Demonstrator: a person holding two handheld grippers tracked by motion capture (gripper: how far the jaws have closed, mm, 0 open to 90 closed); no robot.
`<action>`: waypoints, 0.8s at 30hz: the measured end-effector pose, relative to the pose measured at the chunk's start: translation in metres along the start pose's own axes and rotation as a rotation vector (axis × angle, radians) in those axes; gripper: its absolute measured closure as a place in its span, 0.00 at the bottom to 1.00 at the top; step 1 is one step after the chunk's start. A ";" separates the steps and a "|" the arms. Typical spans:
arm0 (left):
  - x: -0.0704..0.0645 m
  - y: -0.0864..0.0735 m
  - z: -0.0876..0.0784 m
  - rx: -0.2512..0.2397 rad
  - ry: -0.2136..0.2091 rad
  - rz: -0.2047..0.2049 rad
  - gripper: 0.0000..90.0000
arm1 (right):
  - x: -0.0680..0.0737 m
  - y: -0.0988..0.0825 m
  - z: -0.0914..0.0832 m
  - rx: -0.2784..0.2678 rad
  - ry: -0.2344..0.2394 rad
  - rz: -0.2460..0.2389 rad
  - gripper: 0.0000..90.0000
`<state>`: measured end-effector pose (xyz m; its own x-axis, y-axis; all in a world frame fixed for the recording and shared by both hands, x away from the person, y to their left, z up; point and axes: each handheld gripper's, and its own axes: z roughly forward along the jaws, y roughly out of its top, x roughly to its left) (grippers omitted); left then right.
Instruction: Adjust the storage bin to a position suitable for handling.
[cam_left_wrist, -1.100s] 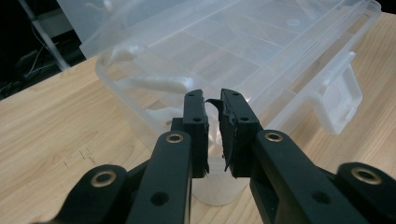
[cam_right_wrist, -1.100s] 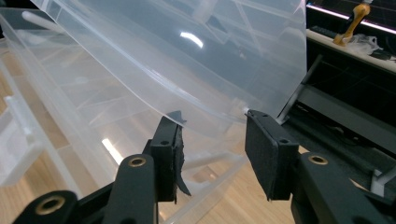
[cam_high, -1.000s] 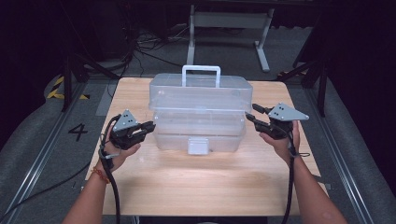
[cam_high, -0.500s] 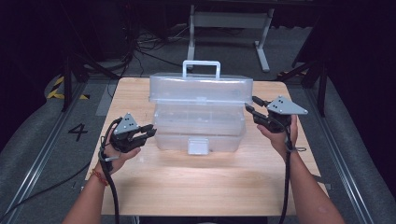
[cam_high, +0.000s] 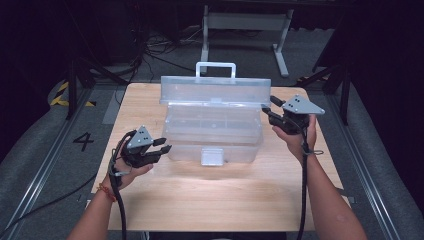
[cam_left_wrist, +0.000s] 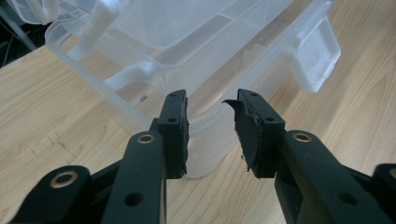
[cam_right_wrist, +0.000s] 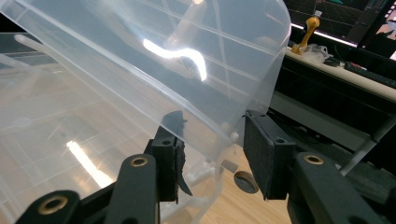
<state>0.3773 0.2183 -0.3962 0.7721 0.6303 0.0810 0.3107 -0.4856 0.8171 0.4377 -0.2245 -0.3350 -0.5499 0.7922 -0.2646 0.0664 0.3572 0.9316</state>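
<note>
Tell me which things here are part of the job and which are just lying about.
Part of the job:
clear plastic box
box lid, raised
front latch
left gripper, jaws just opening beside the box corner
right gripper, at the lid's end

Lying about:
metal stand behind the table
floor cables

Box lid (cam_right_wrist: 154, 60) cut off by the right gripper view's top and left edges; its glare blurs the box interior.

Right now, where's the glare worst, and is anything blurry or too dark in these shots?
Right gripper view: bright streaks glare off the clear lid. Left gripper view: the box goes soft toward the top, while the jaws look sharp. High view: the table is evenly lit, the floor around it nearly black.
</note>
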 end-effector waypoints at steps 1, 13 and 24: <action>0.000 -0.001 0.000 0.000 0.000 -0.002 0.71 | -0.001 0.001 0.001 -0.003 -0.005 -0.004 0.65; -0.001 -0.007 0.001 0.011 0.011 0.000 0.70 | -0.010 0.013 0.011 -0.001 -0.020 0.008 0.65; -0.012 -0.030 0.001 0.131 0.017 0.061 0.67 | -0.015 0.017 0.017 -0.002 -0.033 0.017 0.71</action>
<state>0.3590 0.2247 -0.4224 0.7827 0.6066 0.1390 0.3336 -0.5974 0.7293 0.4614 -0.2224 -0.3196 -0.5210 0.8139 -0.2572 0.0736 0.3430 0.9365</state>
